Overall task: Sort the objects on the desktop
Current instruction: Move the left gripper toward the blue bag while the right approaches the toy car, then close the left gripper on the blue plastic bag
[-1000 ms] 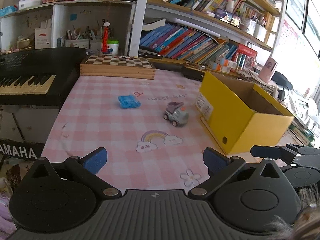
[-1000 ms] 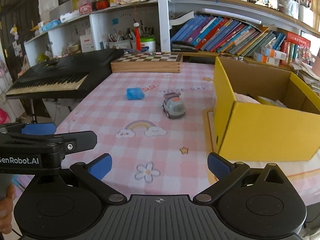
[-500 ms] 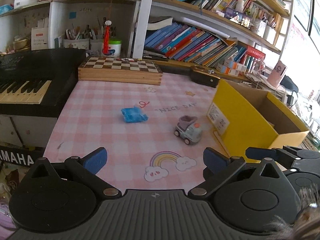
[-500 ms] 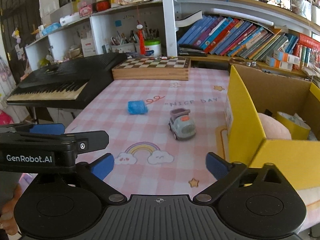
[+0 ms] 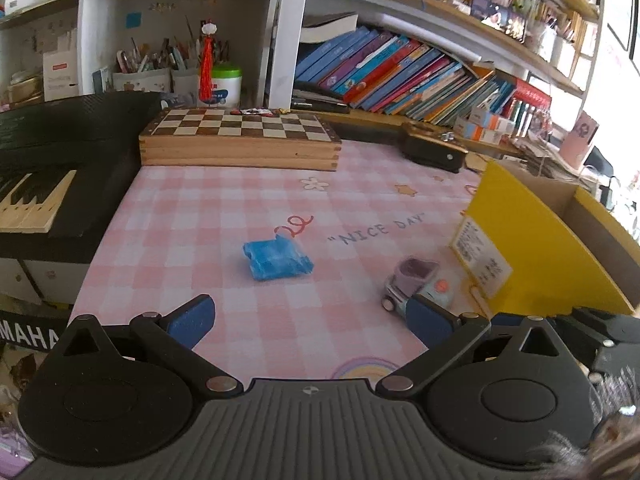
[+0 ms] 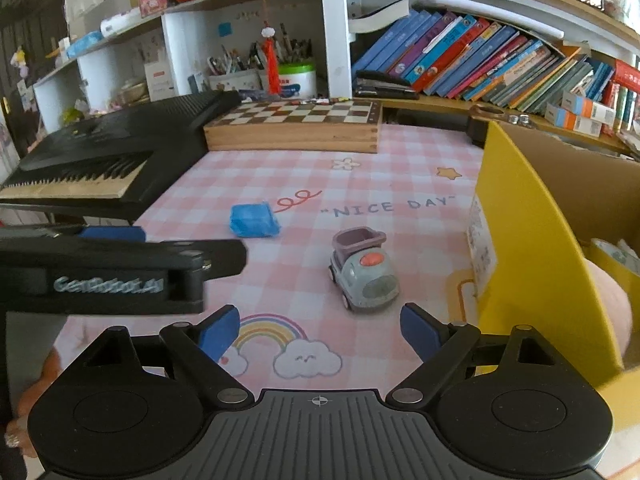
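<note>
A crumpled blue packet lies on the pink checked tablecloth, just ahead of my left gripper, which is open and empty. A small grey toy truck with a purple bed stands a little ahead of my right gripper; its jaws are closing, wide apart, with nothing between them. In the left wrist view the toy truck is partly hidden behind my right fingertip. The blue packet also shows in the right wrist view, left of the truck. The yellow cardboard box stands open at the right.
A wooden chessboard box lies at the table's far edge, a black keyboard at the left. Bookshelves rise behind. The left gripper's body crosses the right wrist view at the left. The yellow box holds a pink soft thing.
Both grippers have moved forward over the table, so the blue packet and the toy truck sit nearer. The right gripper's jaws have narrowed a little.
</note>
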